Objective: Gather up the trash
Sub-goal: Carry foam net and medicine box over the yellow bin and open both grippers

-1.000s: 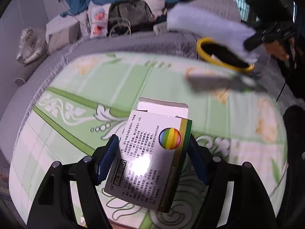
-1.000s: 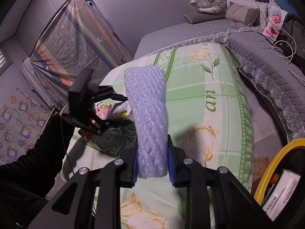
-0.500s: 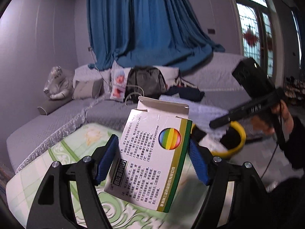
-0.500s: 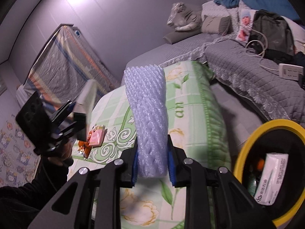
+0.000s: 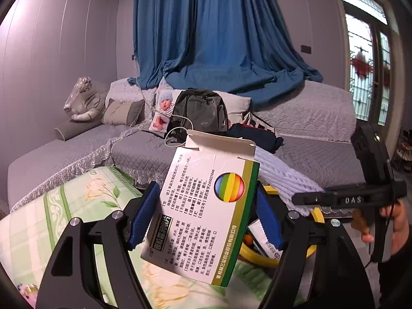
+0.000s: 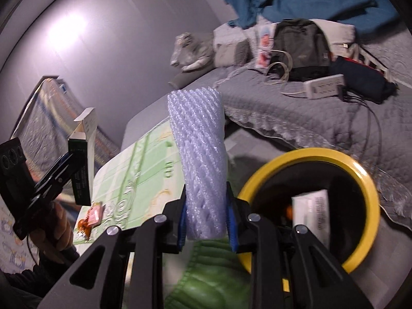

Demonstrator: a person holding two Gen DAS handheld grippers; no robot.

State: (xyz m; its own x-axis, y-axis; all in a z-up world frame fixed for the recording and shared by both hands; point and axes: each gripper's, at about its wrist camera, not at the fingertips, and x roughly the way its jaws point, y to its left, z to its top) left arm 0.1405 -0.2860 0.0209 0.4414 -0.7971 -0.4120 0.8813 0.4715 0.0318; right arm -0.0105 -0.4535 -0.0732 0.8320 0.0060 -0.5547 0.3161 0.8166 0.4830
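Trash items observed: two in hand, others in the bin. Left gripper (image 5: 206, 216) has its blue pads closed against both sides of an empty medicine box (image 5: 206, 211), white with printed text, a rainbow disc and a green-gold edge stripe; the top flap stands open and the box is held clear above the green floral cloth (image 5: 77, 206). Right gripper (image 6: 207, 217) is clamped on the lower end of a white foam net sleeve (image 6: 200, 154), which stands roughly upright between the fingers and projects well beyond them. Yellow-rimmed bin (image 6: 365, 193) sits just right of the sleeve in the right wrist view, beside the cloth's edge; a white carton (image 6: 312, 213) and something orange lie inside it. In the left wrist view the bin rim shows behind the box, with the sleeve above it. A small pink wrapper (image 6: 94, 213) lies on the cloth near the left hand. Grey quilted sofa (image 5: 309, 154) behind carries a backpack (image 5: 200, 113), a doll (image 5: 164, 108) and a tiger toy (image 5: 82, 100).
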